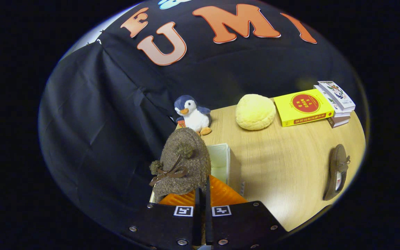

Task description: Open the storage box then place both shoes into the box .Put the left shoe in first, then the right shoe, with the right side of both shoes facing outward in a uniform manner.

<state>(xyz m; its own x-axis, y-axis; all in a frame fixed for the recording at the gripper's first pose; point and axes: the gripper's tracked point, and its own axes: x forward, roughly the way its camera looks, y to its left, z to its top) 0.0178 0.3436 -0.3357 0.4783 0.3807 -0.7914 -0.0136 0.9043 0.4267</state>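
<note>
My gripper (203,194) is shut on a brown fuzzy shoe (182,163) with a bow and pom-poms. Its fingers are pinched on the shoe's rim. The shoe hangs toe-forward over the open white storage box (221,159), which stands on the wooden table (283,166) against the black cloth wall. The shoe hides most of the box's inside. The second brown shoe (337,172) lies on the table far to the right of the fingers, near the table's edge.
Beyond the box sits a penguin plush toy (193,114). A round yellow cushion (255,111) lies further right at the back. A yellow book (304,107) and a small stack of books (337,100) are in the back right corner.
</note>
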